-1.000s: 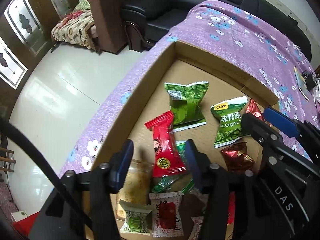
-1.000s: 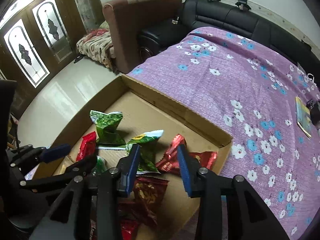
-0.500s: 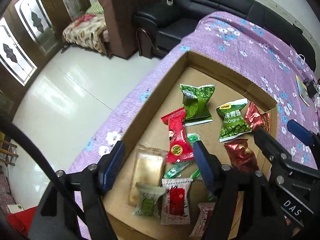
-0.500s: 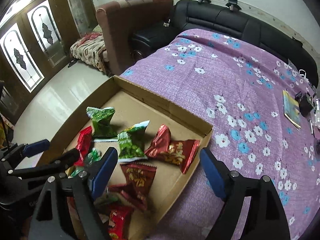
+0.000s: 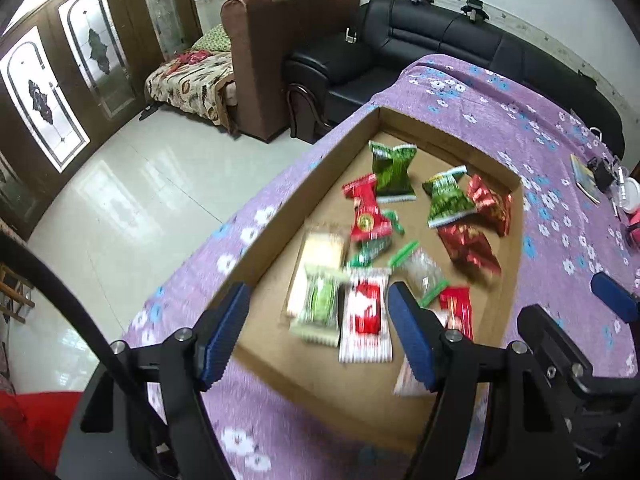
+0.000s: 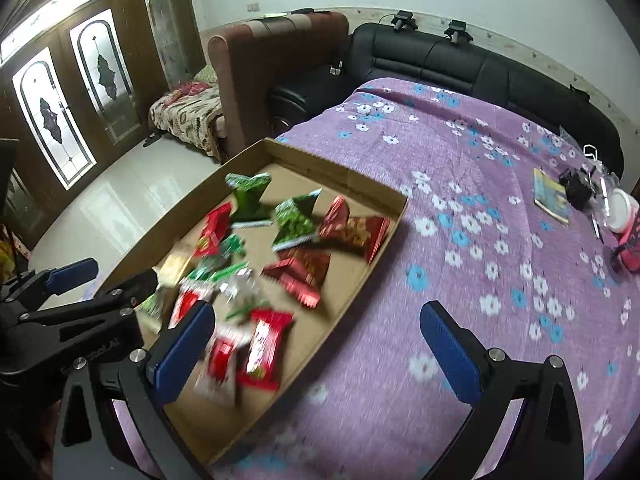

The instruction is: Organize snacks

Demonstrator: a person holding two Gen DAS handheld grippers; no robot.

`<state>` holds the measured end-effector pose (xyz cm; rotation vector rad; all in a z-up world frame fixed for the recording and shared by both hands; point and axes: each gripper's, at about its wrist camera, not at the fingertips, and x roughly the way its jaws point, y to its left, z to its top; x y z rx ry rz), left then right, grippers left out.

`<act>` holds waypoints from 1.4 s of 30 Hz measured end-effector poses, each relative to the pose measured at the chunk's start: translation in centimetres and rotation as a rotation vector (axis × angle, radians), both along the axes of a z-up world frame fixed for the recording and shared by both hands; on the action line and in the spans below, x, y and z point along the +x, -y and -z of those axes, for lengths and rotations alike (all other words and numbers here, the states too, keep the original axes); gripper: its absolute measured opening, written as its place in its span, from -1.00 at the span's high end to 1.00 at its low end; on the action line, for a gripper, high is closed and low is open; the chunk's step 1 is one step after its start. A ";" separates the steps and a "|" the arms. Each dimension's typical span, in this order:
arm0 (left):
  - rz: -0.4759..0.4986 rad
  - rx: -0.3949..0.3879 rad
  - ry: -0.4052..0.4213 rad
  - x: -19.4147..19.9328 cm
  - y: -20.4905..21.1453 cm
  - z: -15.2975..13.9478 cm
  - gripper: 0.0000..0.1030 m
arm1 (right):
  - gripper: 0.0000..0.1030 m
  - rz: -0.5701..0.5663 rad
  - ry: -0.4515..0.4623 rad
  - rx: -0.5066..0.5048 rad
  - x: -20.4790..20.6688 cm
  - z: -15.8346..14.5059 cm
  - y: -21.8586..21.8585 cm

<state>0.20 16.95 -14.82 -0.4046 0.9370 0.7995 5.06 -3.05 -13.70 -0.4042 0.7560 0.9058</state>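
Observation:
A shallow cardboard box (image 5: pixel 280 220) (image 6: pixel 372 264) lies on the purple flowered cloth and holds several snack packets. Among them are a dark green packet (image 5: pixel 392 168) (image 6: pixel 248 196), a green pea packet (image 5: pixel 446 200) (image 6: pixel 296 220), shiny red packets (image 5: pixel 490 204) (image 6: pixel 356 232), a long red one (image 5: pixel 364 208) and a white-and-red one (image 5: pixel 366 316). My left gripper (image 5: pixel 318 334) hovers open over the box's near end, with nothing between its pads. My right gripper (image 6: pixel 318 344) hangs above the box's right wall, its jaws opening wide and empty.
The cloth (image 6: pixel 480 208) covers a large table whose left edge drops to a tiled floor (image 5: pixel 120 208). A booklet (image 6: pixel 550 196), a black object and a white lid (image 6: pixel 622 210) lie at the far right. A black sofa (image 6: pixel 460 64) and a brown armchair (image 5: pixel 280 52) stand behind.
Both grippers have drawn back and up from the packets, so the whole box now shows. Both pairs of jaws have spread, the right one by far the most.

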 end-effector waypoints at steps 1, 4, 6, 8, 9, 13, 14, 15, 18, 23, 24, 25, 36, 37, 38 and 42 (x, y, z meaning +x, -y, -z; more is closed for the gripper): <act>-0.005 -0.008 0.004 -0.5 0.4 0.1 -0.41 | -0.99 -0.004 -0.001 0.001 -0.3 0.0 0.3; -0.022 -0.018 0.021 -2.3 1.7 0.2 -0.41 | -0.99 -0.024 0.002 0.000 -1.9 0.3 1.6; -0.034 -0.007 0.025 -3.4 2.7 0.3 -0.41 | -0.99 -0.033 0.023 -0.006 -3.1 0.5 2.5; -0.047 -0.005 0.031 -4.6 3.6 0.4 -0.41 | -0.99 -0.052 0.053 -0.006 -4.5 0.6 3.4; -0.055 -0.003 0.034 -5.2 4.1 0.4 -0.41 | -0.99 -0.062 0.075 -0.005 -5.2 0.6 3.8; -0.091 0.021 0.036 -7.2 5.6 0.6 -0.41 | -0.99 -0.083 0.129 -0.011 -7.2 0.7 4.8; -0.103 0.020 0.035 -7.6 5.8 0.7 -0.41 | -0.99 -0.095 0.124 -0.016 -7.4 0.8 5.0; -0.114 0.011 0.039 -8.0 6.0 0.7 -0.42 | -0.99 -0.102 0.120 -0.022 -7.6 0.9 5.0; -0.119 0.013 0.053 -8.8 6.8 0.8 -0.41 | -0.99 -0.119 0.112 -0.030 -8.1 1.2 5.6; -0.102 0.062 0.038 -8.8 8.1 0.5 -0.43 | -0.99 -0.138 0.131 -0.041 -8.7 1.3 6.2; -0.100 0.058 0.044 -8.8 8.3 0.4 -0.47 | -0.99 -0.136 0.133 -0.045 -8.7 1.2 6.2; -0.100 0.054 0.053 -8.9 8.4 0.3 -0.50 | -0.99 -0.132 0.136 -0.046 -8.6 1.2 6.3; -0.086 0.036 0.086 -8.9 9.2 -0.2 -0.56 | -0.99 -0.055 0.139 0.018 -6.4 -0.5 7.6; -0.086 0.035 0.084 -8.8 9.2 -0.2 -0.56 | -0.99 -0.057 0.147 0.015 -6.4 -0.5 7.5; -0.086 0.033 0.083 -8.8 9.3 -0.1 -0.56 | -0.99 -0.057 0.153 0.011 -6.4 -0.6 7.4; -0.083 0.031 0.083 -8.6 9.3 -0.1 -0.59 | -0.99 -0.067 0.176 0.007 -6.5 -0.5 6.9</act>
